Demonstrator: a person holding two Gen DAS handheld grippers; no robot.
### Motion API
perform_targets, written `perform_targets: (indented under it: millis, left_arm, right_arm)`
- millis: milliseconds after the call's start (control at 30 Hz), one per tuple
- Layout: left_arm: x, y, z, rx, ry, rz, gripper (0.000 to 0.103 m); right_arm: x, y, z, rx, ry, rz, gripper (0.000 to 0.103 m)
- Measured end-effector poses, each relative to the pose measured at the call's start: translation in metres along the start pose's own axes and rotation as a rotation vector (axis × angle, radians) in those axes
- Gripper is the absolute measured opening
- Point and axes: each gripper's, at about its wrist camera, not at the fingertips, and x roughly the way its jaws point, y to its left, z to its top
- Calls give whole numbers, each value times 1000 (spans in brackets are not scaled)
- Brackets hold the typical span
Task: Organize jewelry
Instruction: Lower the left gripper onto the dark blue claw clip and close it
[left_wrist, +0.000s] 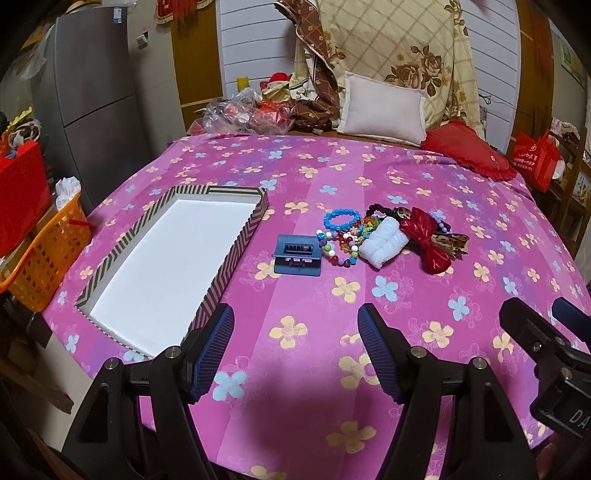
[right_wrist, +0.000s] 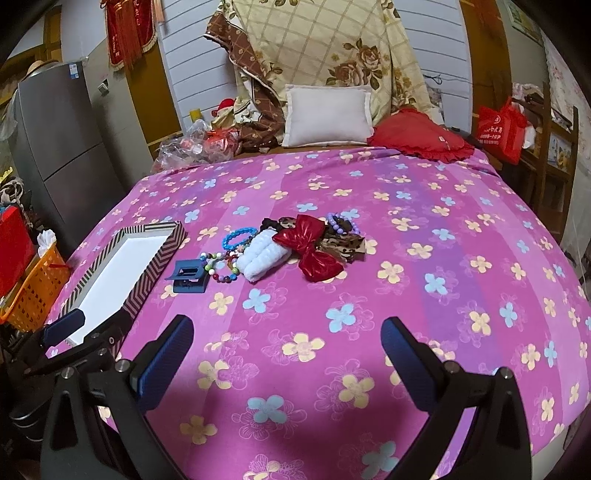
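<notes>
Jewelry (left_wrist: 391, 236) lies heaped right of the empty box (left_wrist: 207, 192). Your left gripper (left_wrist: 295, 350) and right gripper (right_wrist: 288, 365) gape wide, holding nothing. Start with the clip (left_wrist: 296, 255), nearest the box, pinching it squarely.

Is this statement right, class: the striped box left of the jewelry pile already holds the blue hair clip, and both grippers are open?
Not quite. The striped box is empty; the blue hair clip lies on the bedspread between box and pile, as the left wrist view shows. Both the left gripper and right gripper are open.
</notes>
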Motion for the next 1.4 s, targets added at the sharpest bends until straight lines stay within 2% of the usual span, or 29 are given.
perform_targets:
  millis: [767, 1233, 1400]
  left_arm:
    - [11, 5, 1, -10, 16, 2, 58]
    - [29, 7, 1, -20, 52, 8, 58]
    - [41, 16, 1, -52, 89, -8, 58]
  right_arm:
    - [13, 0, 0, -2, 22, -4, 103]
    - [34, 1, -1, -17, 44, -8, 103]
    - [44, 1, 0, -19, 52, -4, 103]
